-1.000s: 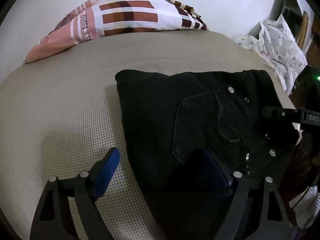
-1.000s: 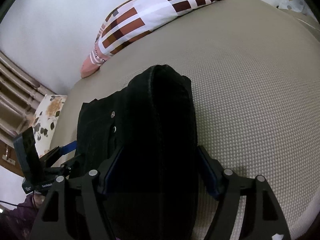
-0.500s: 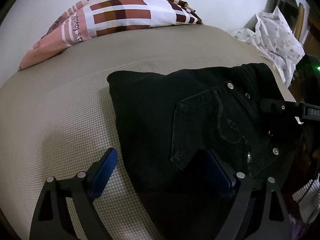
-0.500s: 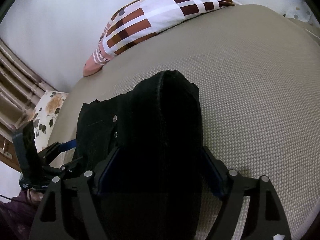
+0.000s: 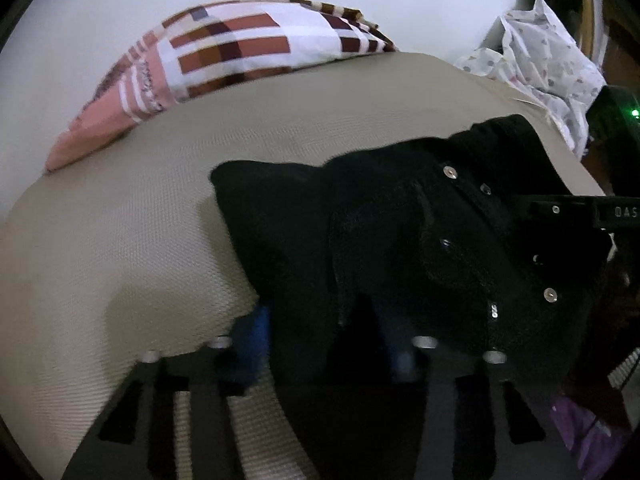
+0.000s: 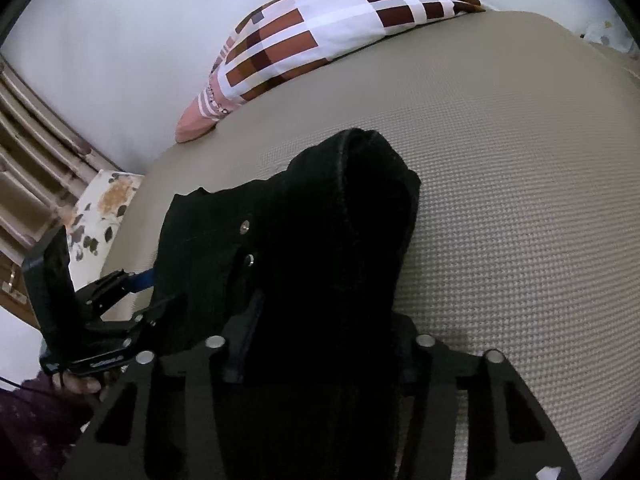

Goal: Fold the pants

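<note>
The black pants [image 5: 400,240] lie folded on the beige bed, rivets and a back pocket facing up. My left gripper [image 5: 324,344] has its jaws closed in on the near edge of the cloth. In the right wrist view the pants [image 6: 320,248] bulge up between the fingers of my right gripper [image 6: 320,344], which is shut on the fabric. The left gripper [image 6: 116,304] shows there at the pants' left edge. The right gripper's body [image 5: 580,212] shows at the right edge of the left wrist view.
A checked pink, brown and white pillow [image 5: 240,64] lies at the head of the bed [image 5: 120,240]. A white dotted cloth [image 5: 552,68] is heaped at the right bedside. A floral cushion [image 6: 100,212] sits left of the bed.
Both grippers went from open around the pants' edges to closed on the cloth. The fabric now bunches and lifts slightly.
</note>
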Demonstrator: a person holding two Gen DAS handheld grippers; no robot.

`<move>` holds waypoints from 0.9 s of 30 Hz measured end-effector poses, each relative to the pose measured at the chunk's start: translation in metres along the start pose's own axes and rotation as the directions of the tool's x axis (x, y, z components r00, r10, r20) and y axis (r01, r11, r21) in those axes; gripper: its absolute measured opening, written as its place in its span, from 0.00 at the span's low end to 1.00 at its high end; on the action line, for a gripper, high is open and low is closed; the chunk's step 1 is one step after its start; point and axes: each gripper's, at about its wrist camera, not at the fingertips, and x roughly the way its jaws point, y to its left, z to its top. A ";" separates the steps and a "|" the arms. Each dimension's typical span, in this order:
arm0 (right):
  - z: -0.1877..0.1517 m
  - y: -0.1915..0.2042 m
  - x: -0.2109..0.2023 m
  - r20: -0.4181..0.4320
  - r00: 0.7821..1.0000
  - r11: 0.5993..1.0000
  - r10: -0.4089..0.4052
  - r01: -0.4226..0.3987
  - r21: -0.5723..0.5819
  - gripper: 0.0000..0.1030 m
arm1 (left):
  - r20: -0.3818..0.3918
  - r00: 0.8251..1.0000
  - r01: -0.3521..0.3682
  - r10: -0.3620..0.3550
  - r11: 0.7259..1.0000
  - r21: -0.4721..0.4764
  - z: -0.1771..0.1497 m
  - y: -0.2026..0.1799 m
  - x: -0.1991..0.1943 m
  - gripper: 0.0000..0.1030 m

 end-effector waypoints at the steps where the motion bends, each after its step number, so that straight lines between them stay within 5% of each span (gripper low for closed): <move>1: -0.001 -0.001 0.000 0.005 1.000 1.000 0.011 -0.011 0.016 0.41 | 0.001 1.000 0.000 0.000 1.000 -0.006 0.001 0.002 -0.001 0.35; 19: -0.010 -0.003 -0.016 0.071 0.992 0.982 0.102 -0.112 0.153 0.32 | 0.027 1.000 -0.013 0.012 1.000 0.021 0.004 -0.003 -0.021 0.24; 24: -0.008 -0.002 -0.013 0.037 0.996 0.988 0.075 -0.079 0.131 0.34 | -0.009 1.000 0.007 -0.007 1.000 0.010 0.004 0.004 -0.014 0.36; 27: -0.004 -0.007 -0.010 0.010 0.997 0.987 0.078 -0.079 0.138 0.45 | -0.034 0.999 0.012 -0.012 1.000 0.015 0.001 0.007 -0.007 0.47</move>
